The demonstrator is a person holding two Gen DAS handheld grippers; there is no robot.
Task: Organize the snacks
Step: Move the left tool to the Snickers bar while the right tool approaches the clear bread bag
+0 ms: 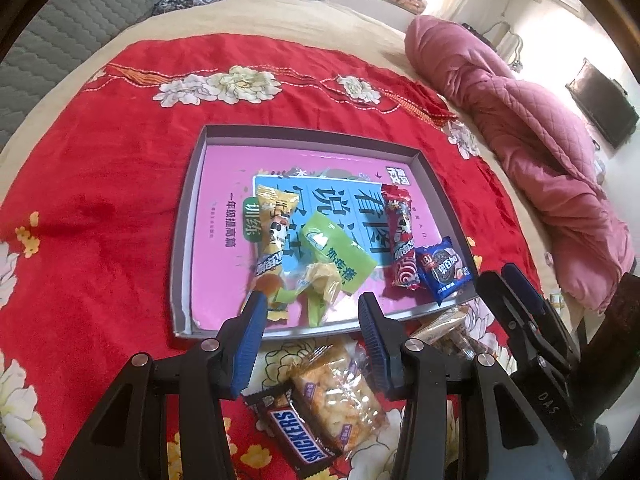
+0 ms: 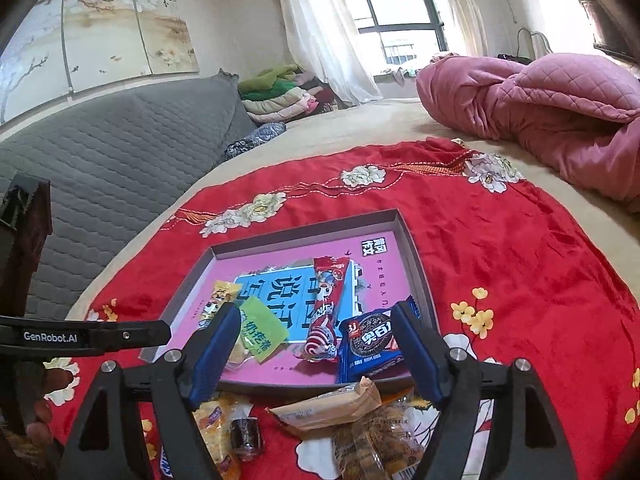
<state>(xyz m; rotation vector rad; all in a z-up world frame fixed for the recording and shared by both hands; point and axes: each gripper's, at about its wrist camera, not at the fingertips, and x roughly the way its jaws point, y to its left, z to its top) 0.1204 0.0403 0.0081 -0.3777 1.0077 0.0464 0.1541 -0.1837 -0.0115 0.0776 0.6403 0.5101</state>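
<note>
**Two wrist cameras, one tray**

The left wrist fisheye looks steeply down past its blue fingers [image 1: 252, 332] onto the shallow tray [image 1: 188, 240], close above it. The right wrist view, tilted less, takes in tray [image 2: 416, 256], window [image 2: 396, 12] and grey headboard [image 2: 120, 152]. Both share the tray and the red blanket [image 1: 100, 168].

Snickers bar [image 1: 298, 438] part hidden behind left hand-held gripper [image 1: 312, 304]; tray [image 1: 188, 240] print unreadable.
</note>
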